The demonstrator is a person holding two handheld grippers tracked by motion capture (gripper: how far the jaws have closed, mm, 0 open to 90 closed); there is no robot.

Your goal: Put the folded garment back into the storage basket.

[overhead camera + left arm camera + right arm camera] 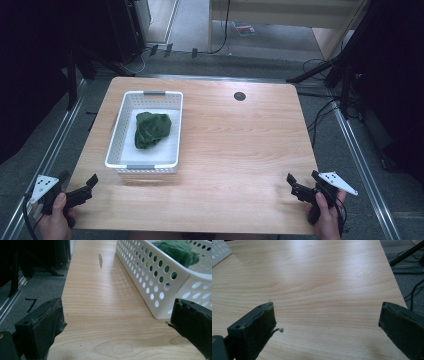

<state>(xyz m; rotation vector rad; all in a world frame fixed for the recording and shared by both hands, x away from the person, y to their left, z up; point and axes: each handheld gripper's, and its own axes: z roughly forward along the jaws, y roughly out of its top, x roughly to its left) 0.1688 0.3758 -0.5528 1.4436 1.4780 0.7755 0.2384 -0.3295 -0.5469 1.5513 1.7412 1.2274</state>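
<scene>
A crumpled dark green cloth [152, 129] lies inside a white perforated basket [123, 120] on the left half of the wooden table. In the left gripper view the basket's [160, 282] near corner rises at the right with the cloth [178, 251] inside. My left gripper [79, 184] is held open at the table's near left corner, below the basket, its jaws [117, 322] wide apart over bare wood. My right gripper [302, 182] stands open at the near right corner, nothing between its jaws [327, 322].
The table [240, 150] has a round cable hole [240, 96] near its far edge. Metal rails run along both sides on the floor. Black stands and cables [325, 70] sit at the far right, and a dark stand at the far left.
</scene>
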